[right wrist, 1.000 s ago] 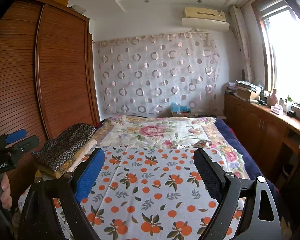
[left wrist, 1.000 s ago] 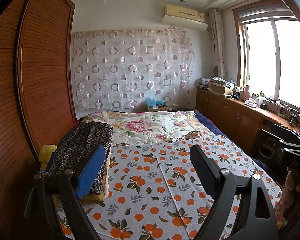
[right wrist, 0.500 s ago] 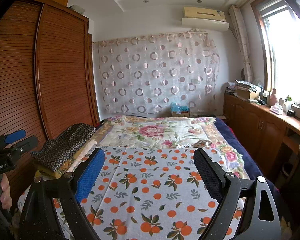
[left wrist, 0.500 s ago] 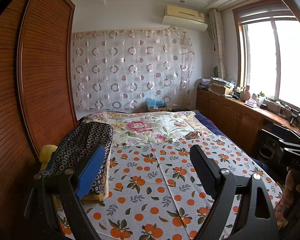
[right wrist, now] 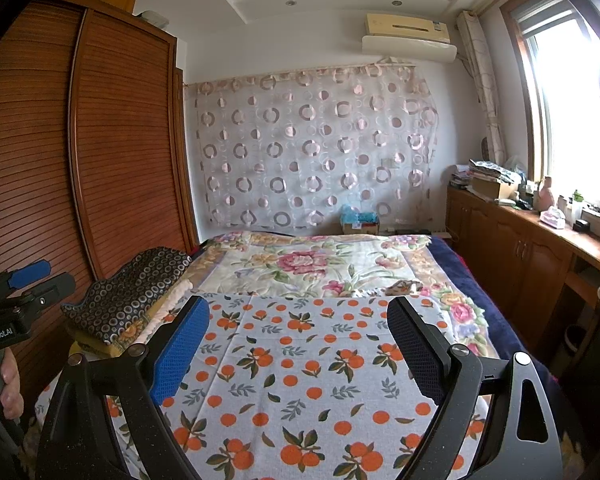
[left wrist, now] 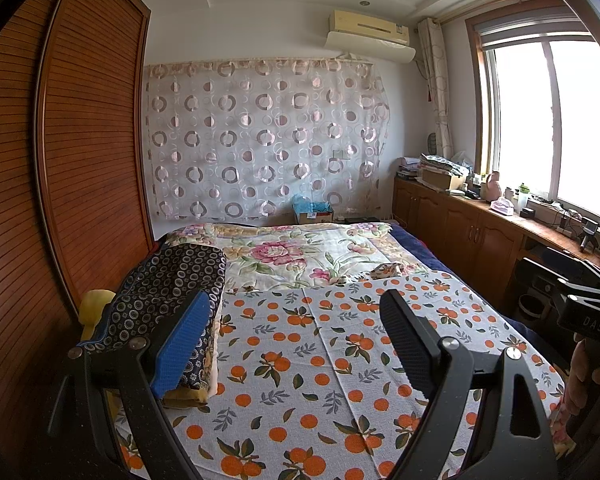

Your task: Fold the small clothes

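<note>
At twelve o'clock, against the far curtain, a cardboard box [left wrist: 313, 213] with blue plastic bags bunched inside. On the bed [left wrist: 404, 236], past the orange-print cloth [left wrist: 312, 344], a small patterned garment [left wrist: 388, 270] — crumpled, unfolded, lying on the floral quilt [left wrist: 284, 252]. From the left tongs [left wrist: 296, 346], at about one o'clock and well apart; from the right tongs [right wrist: 298, 354], likewise one o'clock, well apart. Both tongs spread wide, gripping nothing. At ten o'clock, a stack of folded dark ringed fabric [left wrist: 168, 280].
</note>
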The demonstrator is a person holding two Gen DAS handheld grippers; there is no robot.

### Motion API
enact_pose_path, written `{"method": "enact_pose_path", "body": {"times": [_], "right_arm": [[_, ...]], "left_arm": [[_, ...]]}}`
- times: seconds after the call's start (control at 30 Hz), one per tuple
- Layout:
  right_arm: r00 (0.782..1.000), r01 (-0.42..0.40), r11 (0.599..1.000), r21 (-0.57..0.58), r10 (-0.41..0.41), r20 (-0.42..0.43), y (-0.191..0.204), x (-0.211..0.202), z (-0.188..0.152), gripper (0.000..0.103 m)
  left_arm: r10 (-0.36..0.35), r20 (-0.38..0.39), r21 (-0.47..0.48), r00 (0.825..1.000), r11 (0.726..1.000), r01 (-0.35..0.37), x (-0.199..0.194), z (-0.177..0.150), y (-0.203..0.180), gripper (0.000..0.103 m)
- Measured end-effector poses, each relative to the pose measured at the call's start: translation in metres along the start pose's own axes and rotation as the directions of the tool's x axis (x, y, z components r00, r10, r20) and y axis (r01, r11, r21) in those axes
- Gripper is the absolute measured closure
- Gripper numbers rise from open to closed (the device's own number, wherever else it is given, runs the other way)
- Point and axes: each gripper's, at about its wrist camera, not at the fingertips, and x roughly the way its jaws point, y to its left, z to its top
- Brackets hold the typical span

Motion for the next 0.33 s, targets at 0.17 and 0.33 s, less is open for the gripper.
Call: {"method": "enact_pose_path", "body": {"times": [0.17,0.33], "right_arm": [[1.000,0.000,1.000,0.002,0.000,0.001,0.0001,0.0008,-0.0001,0.012],[1.000,0.002,1.000,0.002,-0.002,0.002,0.0011,0.0014,-0.0005,0.012]], "left_arm": [[0.000,-0.001,0.001,1.000,1.000,0.000,0.0000,-0.0005,0.0002,0.016],[0.000,0.000,0.000,1.000,1.000,0.000,0.0002,-0.0005,-0.0002,0.016]]}}
